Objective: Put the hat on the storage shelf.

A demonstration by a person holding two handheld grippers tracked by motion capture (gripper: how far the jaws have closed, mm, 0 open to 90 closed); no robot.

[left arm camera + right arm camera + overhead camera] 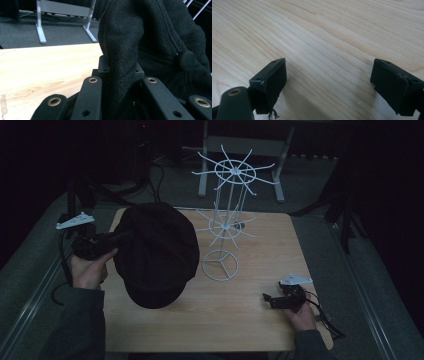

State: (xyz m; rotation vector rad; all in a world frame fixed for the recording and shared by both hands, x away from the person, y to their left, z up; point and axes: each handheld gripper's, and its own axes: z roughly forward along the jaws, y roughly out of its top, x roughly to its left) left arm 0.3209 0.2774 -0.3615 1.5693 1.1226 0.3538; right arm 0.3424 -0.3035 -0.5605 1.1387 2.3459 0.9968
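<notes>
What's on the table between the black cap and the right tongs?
Only bare wood of the table lies between the black cap and the right tongs, as the high view shows; the white wire rack stands farther back.

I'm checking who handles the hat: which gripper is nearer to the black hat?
Left. The left gripper is clamped on the black hat's edge; the right gripper rests open on the table, beyond the white wire stand.

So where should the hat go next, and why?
Probably up and over toward the white wire rack, onto one of its prongs. The left gripper is shut on the black hat, the rack stands bare beside it, and the right gripper rests open.
</notes>
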